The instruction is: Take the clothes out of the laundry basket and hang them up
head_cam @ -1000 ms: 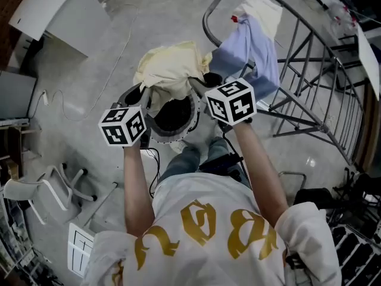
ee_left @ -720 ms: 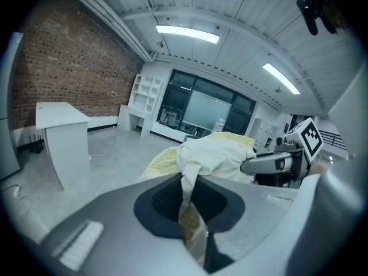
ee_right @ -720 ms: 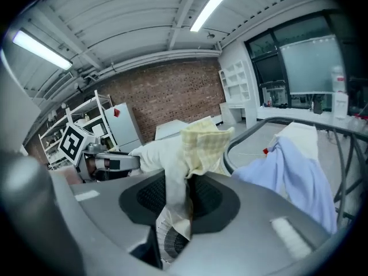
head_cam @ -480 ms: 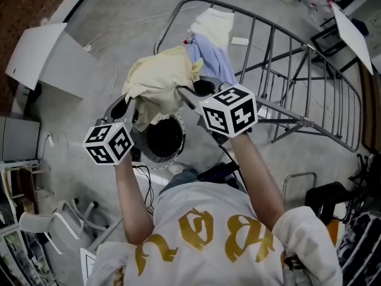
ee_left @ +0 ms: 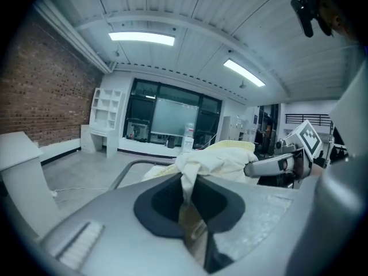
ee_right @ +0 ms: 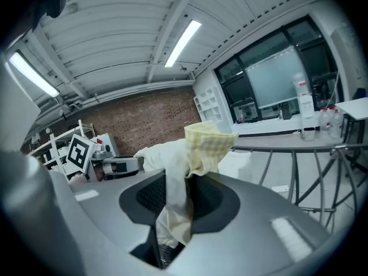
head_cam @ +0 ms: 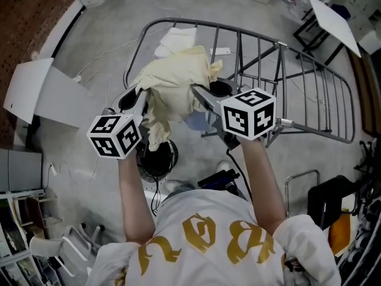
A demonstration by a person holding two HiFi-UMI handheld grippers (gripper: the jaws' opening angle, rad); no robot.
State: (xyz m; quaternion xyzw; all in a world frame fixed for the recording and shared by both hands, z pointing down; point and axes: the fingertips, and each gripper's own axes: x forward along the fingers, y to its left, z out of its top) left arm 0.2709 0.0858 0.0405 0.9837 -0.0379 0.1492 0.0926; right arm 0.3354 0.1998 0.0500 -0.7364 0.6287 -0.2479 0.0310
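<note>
Both grippers are clamped on the pale yellow garment (head_cam: 175,82). The left gripper (head_cam: 141,100) is closed on one edge and the right gripper (head_cam: 201,94) on another, so the cloth is held bunched between them above the near end of the drying rack (head_cam: 315,130). For a clean hang, the grippers should be drawn apart so the fabric is spread before it is laid over the bars at 1 o'clock. The laundry basket (head_cam: 172,159) sits at 6 o'clock beneath the garment; its dark inside appears empty, though little of it is shown.
</note>
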